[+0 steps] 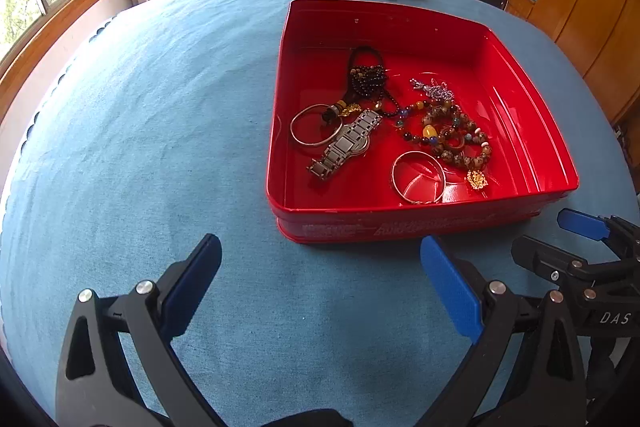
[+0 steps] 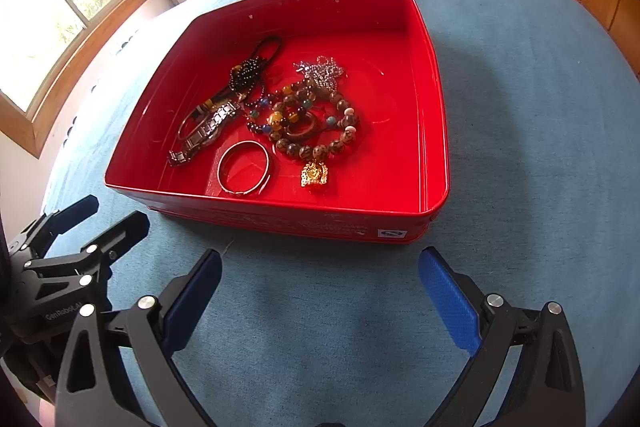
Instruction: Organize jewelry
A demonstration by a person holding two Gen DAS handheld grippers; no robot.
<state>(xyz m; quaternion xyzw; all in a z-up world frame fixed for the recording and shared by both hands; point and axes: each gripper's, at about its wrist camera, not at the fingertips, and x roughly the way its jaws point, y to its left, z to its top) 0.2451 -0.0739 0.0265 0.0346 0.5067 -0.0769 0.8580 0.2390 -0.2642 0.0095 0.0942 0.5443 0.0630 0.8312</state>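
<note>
1. Looks like the very start or the very end of the tidying: every piece already lies inside the red tin (image 1: 532,163), none on the blue cloth (image 1: 160,131).
2. Lying in the tin: metal watch (image 1: 347,143) at the left, touching a silver bangle (image 1: 316,125); second bangle (image 1: 418,177) near the front wall; beaded bracelets (image 1: 456,139) piled at the middle right, with a gold pendant (image 1: 476,179) at their front edge; dark bead necklace (image 1: 366,75) toward the back.
3. Next move, if sorting goes on: probably reaching over the front wall and pinching one loose piece, the front bangle being the easiest; tangled beads likely to drag neighbours.
4. Left gripper (image 1: 320,267) spread wide, holding nothing, low over the cloth just short of the tin.
5. Right gripper (image 2: 320,267) likewise wide and empty, beside the left one, aimed at the tin's front wall.
</note>
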